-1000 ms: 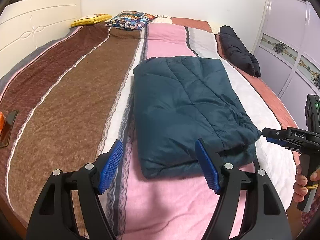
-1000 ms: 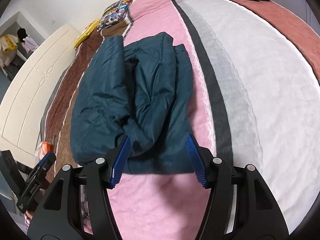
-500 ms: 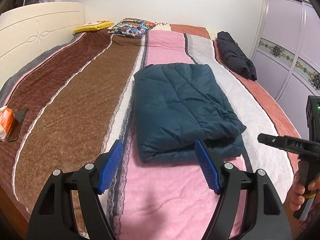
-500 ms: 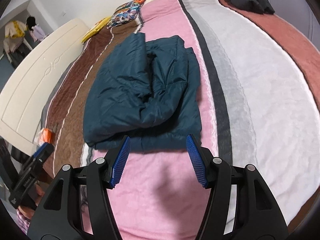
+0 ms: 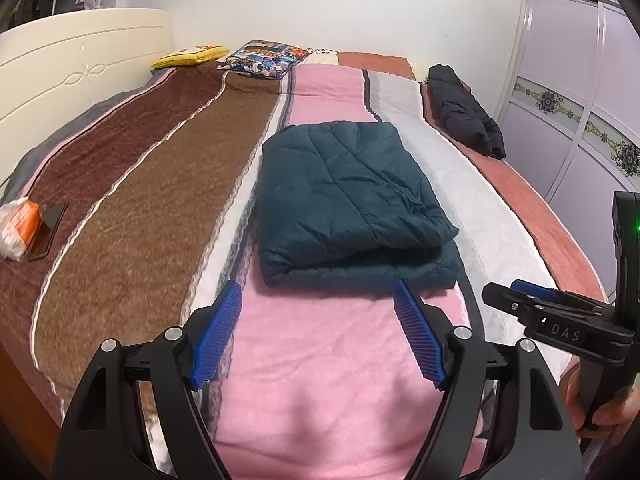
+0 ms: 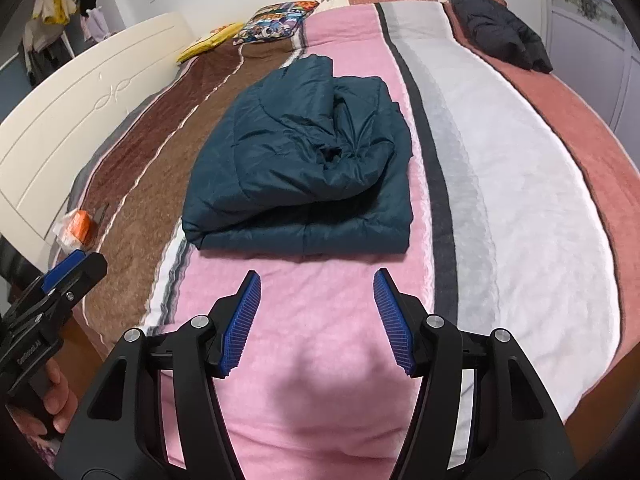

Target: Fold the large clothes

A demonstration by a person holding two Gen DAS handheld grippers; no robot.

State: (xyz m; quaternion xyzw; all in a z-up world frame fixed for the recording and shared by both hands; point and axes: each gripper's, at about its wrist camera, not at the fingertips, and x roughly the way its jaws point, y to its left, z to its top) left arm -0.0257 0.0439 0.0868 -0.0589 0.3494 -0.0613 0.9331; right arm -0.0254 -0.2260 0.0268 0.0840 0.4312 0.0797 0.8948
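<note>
Left wrist view: 1 folded teal jacket lying mid-frame on bed, 1 black jacket upper right, 2 pillows; both tongs, left & right, gaping wide, gripping nothing.

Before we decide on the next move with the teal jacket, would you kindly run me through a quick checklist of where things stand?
1. Teal jacket folded into a compact stack on the bed: ok.
2. Fold neatness: not ok, a bunched sleeve sits on top toward the right in the right wrist view.
3. Left tongs open and empty: ok.
4. Right tongs open and empty: ok.
5. Both tongs clear of the jacket, short of its near edge: ok.
6. Black jacket at the far right of the bed, whether it is folded: cannot tell.
</note>
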